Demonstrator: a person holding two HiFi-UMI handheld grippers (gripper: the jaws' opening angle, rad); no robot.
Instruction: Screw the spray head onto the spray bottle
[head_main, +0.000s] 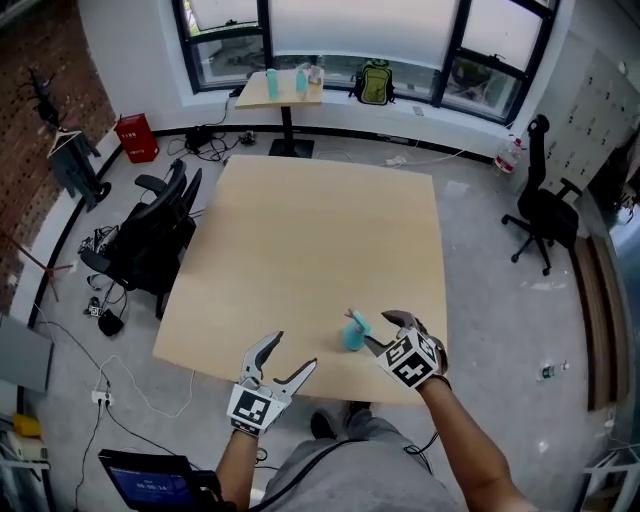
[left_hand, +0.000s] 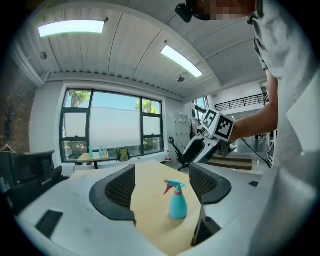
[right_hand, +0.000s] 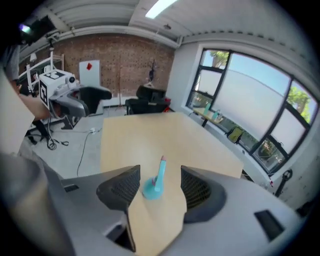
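A teal spray bottle (head_main: 354, 333) with a teal-and-pink spray head on top stands upright near the front right edge of the pale wooden table (head_main: 320, 230). My right gripper (head_main: 381, 331) is open wide just to the right of it. In the right gripper view the bottle (right_hand: 153, 186) shows from above in the gap between the jaws, and neither pad touches it. My left gripper (head_main: 288, 358) is open and empty over the front edge, left of the bottle. In the left gripper view the bottle (left_hand: 177, 202) stands ahead beyond the jaws, with the right gripper (left_hand: 200, 146) behind it.
Black office chairs (head_main: 150, 240) stand at the table's left, another chair (head_main: 540, 215) at the right. A small table (head_main: 285, 92) with bottles and a green backpack (head_main: 373, 82) sit by the window. Cables lie on the floor at the left.
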